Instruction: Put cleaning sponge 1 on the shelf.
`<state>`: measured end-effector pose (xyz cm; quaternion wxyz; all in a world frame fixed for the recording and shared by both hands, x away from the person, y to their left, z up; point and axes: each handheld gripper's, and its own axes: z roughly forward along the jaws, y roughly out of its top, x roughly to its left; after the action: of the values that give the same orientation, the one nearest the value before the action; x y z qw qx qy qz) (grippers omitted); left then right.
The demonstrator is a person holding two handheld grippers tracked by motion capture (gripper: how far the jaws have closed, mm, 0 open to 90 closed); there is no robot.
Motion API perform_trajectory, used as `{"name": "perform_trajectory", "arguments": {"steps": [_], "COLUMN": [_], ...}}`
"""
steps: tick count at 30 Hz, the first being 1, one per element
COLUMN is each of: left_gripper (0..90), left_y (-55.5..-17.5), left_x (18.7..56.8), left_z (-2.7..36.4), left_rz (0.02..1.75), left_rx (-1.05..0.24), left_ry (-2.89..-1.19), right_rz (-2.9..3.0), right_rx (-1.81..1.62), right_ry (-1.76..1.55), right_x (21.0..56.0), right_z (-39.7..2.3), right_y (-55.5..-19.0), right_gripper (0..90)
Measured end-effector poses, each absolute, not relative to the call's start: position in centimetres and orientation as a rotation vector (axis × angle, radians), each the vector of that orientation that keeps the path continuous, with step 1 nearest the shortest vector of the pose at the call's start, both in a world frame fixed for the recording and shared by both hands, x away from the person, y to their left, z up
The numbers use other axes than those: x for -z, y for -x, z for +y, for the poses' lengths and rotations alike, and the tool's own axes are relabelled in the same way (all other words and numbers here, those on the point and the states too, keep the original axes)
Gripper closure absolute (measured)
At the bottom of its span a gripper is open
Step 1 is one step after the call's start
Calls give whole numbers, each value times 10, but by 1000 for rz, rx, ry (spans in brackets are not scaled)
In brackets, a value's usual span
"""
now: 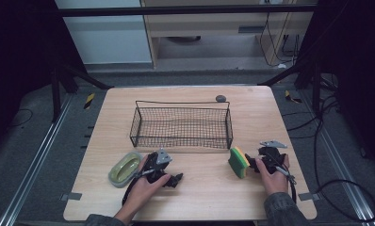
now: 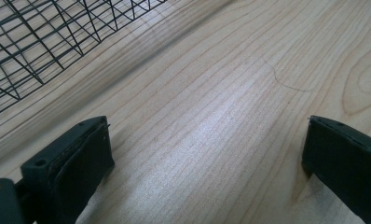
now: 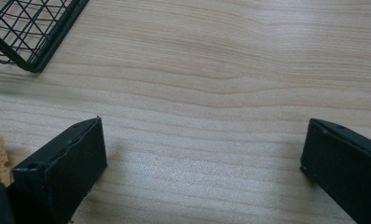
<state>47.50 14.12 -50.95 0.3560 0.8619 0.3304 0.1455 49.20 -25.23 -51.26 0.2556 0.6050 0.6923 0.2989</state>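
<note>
Sponge stands at nine o'clock of the right gripper, soap dish beside the left gripper; both jaws gape empty, ready to grasp.

A black wire basket, a yellow-green sponge and a pale green dish on light woodgrain table.

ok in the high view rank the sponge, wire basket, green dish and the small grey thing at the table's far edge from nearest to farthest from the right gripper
Measured from the right gripper, jaws open:
1. Sponge, right beside it on its left.
2. Wire basket, ahead and left, mid-table.
3. Small grey thing, beyond the basket at the far edge.
4. Green dish, across the table by the left gripper.
</note>
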Motion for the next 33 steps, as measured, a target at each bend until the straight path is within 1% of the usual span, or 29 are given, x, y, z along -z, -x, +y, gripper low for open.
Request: {"name": "perform_trajectory", "arguments": {"steps": [4, 7, 13, 14, 16, 17, 19, 20, 23, 25, 26, 29, 31, 32, 33], "left_gripper": [7, 38, 45, 51, 52, 54, 54, 54, 54, 54, 54, 53, 52, 54, 53], "left_y": [-475, -475, -467, -465, -464, -465, -466, -470, -477, -479, -482, -486, -487, -488, -489], "left_x": [509, 507, 492, 488, 484, 473, 468, 456, 440, 436, 427, 417, 415, 410, 409], "left_z": [142, 144, 143, 144, 144, 146, 148, 153, 166, 171, 182, 200, 206, 216, 221], "left_rz": [847, 852, 797, 790, 779, 778, 790, 816, 874, 890, 918, 972, 982, 993, 995], "left_rx": [-372, -359, -410, -445, -456, -484, -475, -452, -438, -448, -450, -465, -475, -498, -495], "left_ry": [-2228, -2222, -2179, -2201, -2211, -2229, -2239, -2264, -2301, -2312, -2327, -2338, -2342, -2366, -2373], "right_rz": [1882, 1896, 1913, 1919, 1926, 1930, 1933, 1941, 1963, 1975, 1980, 1983, 1988, 1989, 1992], "right_rx": [-810, -808, -815, -821, -822, -827, -828, -830, -824, -829, -832, -844, -846, -849, -851], "right_ry": [-1636, -1623, -1607, -1602, -1597, -1596, -1594, -1587, -1581, -1562, -1559, -1548, -1541, -1542, -1538], "right_x": [513, 513, 513, 513, 513, 513, 513, 513, 512, 512, 512, 512, 513, 513, 513], "right_z": [-252, -252, -251, -251, -251, -250, -250, -250, -249, -247, -247, -246, -247, -247, -247], "right_y": [-492, -493, -492, -491, -491, -491, -491, -491, -492, -492, -491, -489, -489, -489, -489], "right_gripper": [4, 4, 7, 7, 7, 7, 6, 6, 6, 7, 7, 7, 5, 4, 4]}}
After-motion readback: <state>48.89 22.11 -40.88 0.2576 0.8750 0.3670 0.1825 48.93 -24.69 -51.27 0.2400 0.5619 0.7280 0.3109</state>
